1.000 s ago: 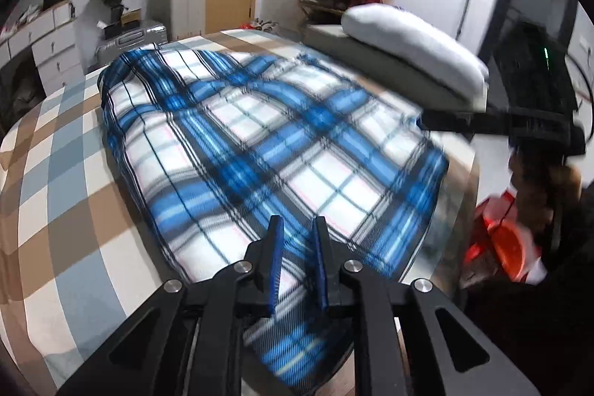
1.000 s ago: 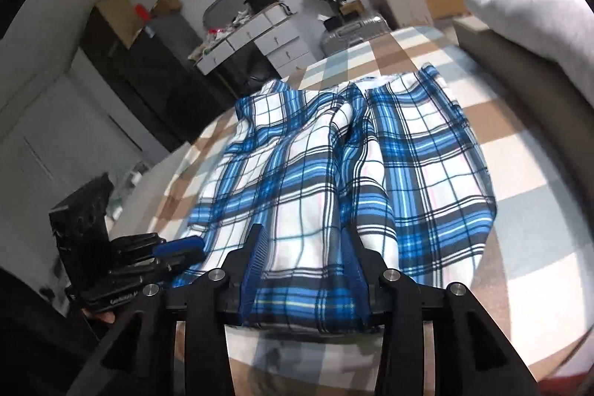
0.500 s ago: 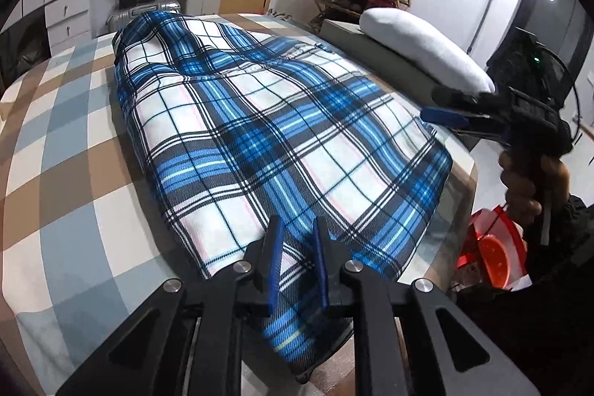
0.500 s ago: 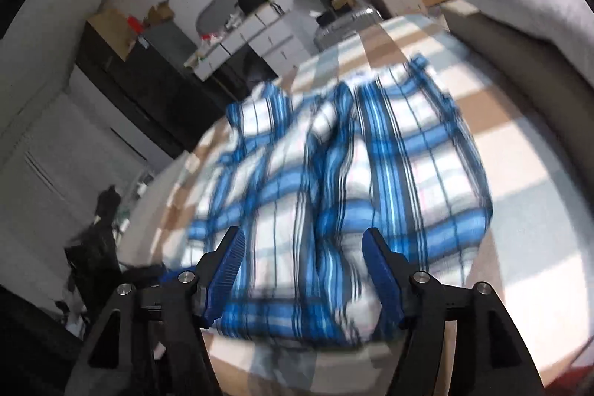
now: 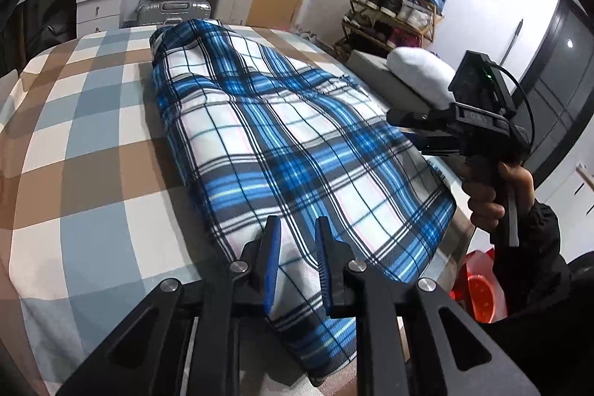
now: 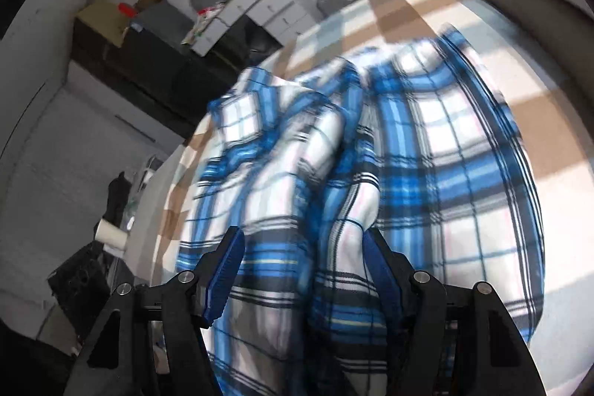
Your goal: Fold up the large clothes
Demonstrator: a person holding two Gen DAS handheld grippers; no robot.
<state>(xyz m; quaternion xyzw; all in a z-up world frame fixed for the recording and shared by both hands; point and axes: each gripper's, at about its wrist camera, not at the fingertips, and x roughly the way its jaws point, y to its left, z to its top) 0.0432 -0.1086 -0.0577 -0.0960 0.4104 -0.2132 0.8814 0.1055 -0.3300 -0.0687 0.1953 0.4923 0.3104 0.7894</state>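
Shirt (image 5: 282, 151) pinched in left jaws, loose between right

home bedroom, bed (image 5: 92, 151), pillow (image 5: 419, 69), shoe rack (image 5: 393, 13)

The blue-and-white plaid fleece garment (image 5: 282, 143) is laid on the checked brown-and-blue bed cover (image 5: 85, 173); the white pillow (image 5: 419, 73) is set to its right.

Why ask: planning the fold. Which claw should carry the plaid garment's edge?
Probably left: the left claw pinches the plaid garment's edge; the right claw has just been opening, fabric loose between its jaws.
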